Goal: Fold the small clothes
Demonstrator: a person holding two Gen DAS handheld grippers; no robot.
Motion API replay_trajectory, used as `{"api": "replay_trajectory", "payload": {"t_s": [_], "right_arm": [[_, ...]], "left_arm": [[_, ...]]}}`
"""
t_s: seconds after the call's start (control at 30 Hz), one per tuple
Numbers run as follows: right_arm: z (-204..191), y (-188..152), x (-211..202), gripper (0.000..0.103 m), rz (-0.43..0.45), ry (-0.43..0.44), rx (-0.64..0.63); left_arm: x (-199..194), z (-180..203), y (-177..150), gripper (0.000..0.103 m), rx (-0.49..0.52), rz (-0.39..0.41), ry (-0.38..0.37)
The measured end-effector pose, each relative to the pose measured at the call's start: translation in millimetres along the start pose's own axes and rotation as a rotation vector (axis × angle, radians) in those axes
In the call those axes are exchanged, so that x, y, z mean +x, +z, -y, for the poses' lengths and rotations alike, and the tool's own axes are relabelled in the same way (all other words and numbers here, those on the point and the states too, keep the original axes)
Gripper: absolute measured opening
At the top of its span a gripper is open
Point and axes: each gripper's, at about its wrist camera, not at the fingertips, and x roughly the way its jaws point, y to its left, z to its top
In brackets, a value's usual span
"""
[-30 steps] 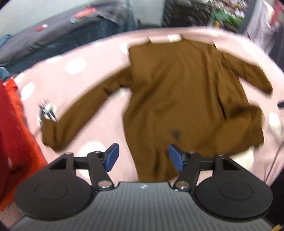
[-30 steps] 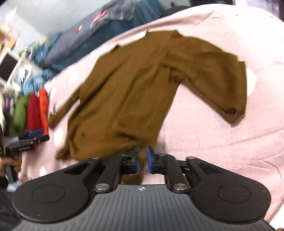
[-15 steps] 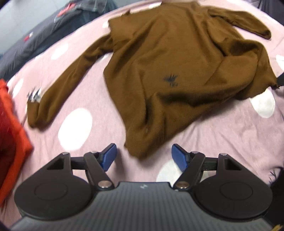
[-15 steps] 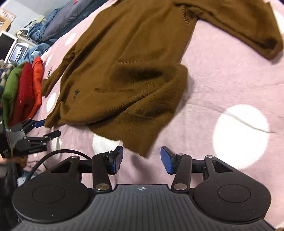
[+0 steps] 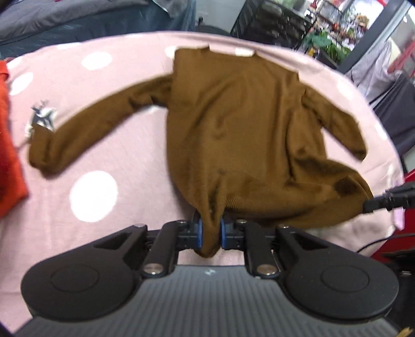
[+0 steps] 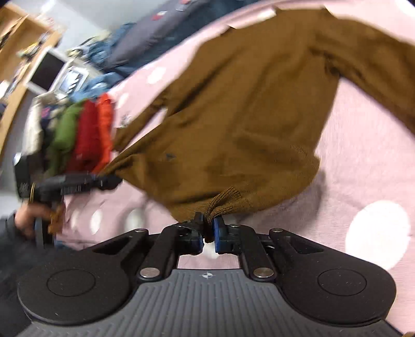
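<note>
A brown long-sleeved sweater lies spread on a pink bedspread with white dots, collar at the far side. The jaws of my left gripper are closing, and its blue pads pinch the sweater's near left hem corner. On the ribbed right hem corner of the sweater, the jaws of my right gripper are closing too, with cloth bunched between the pads. Each gripper shows in the other's view: the right gripper at the right edge, the left gripper at the left, held by a hand.
A stack of red, orange and green clothes lies at the left of the bedspread, seen as a red edge in the left wrist view. Grey and blue bedding lies behind. Dark shelving stands at the back right.
Half a second ago both grippers stood open just short of the hem. Now both are shut on its two corners, and the hem is raised and stretched between them.
</note>
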Motion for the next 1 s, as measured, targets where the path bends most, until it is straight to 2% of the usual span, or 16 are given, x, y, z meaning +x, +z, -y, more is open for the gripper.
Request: {"api": "replay_trajectory", "payload": {"t_s": [0.13, 0.23, 0.27, 0.3, 0.33, 0.4, 0.43, 0.47, 0.53, 0.7, 0.77, 0.87, 0.9, 0.93, 0.97, 1.0], "right_arm": [[0, -11, -38, 0.014, -0.095, 0.058, -0.079], [16, -21, -33, 0.015, -0.165, -0.042, -0.043], [23, -24, -28, 0.017, -0.189, -0.068, -0.023], [29, -27, -24, 0.029, -0.196, -0.083, -0.005], [34, -29, -21, 0.035, -0.184, -0.105, 0.023], [39, -32, -12, 0.066, -0.18, -0.128, 0.066], [39, -34, -8, 0.074, -0.181, -0.133, 0.069], [40, -34, -5, 0.079, -0.174, -0.142, 0.073], [44, -34, -3, 0.079, -0.165, -0.155, 0.103], [41, -30, -2, 0.08, -0.109, -0.272, 0.093], [44, -28, -7, 0.08, -0.091, -0.305, 0.066], [53, -28, 1, 0.08, -0.115, -0.313, 0.073], [56, -29, 3, 0.079, -0.121, -0.303, 0.087], [57, -32, 8, 0.079, -0.131, -0.278, 0.106], [58, -35, 13, 0.077, -0.149, -0.247, 0.121], [57, -39, 18, 0.056, -0.174, -0.227, 0.128]], "left_arm": [[-25, -19, -9, 0.011, -0.04, -0.034, -0.023], [-11, -32, -26, 0.011, -0.049, -0.129, 0.047], [-4, -36, -33, 0.011, -0.055, -0.161, 0.063], [3, -38, -40, 0.011, -0.06, -0.19, 0.079], [9, -38, -44, 0.012, -0.061, -0.214, 0.093], [16, -36, -51, 0.018, -0.067, -0.229, 0.062], [18, -32, -53, 0.031, -0.073, -0.226, 0.036], [21, -27, -53, 0.051, -0.075, -0.225, 0.016], [30, -13, -54, 0.066, -0.063, -0.212, -0.007], [63, 24, -60, 0.066, -0.01, -0.228, -0.015], [77, 38, -64, 0.065, 0.011, -0.223, 0.045], [83, 60, -73, 0.063, 0.079, -0.177, 0.134], [82, 64, -75, 0.059, 0.085, -0.17, 0.154], [79, 65, -75, 0.042, 0.081, -0.159, 0.161], [75, 63, -75, 0.019, 0.067, -0.146, 0.146], [72, 59, -74, 0.006, 0.033, -0.141, 0.104]]}}
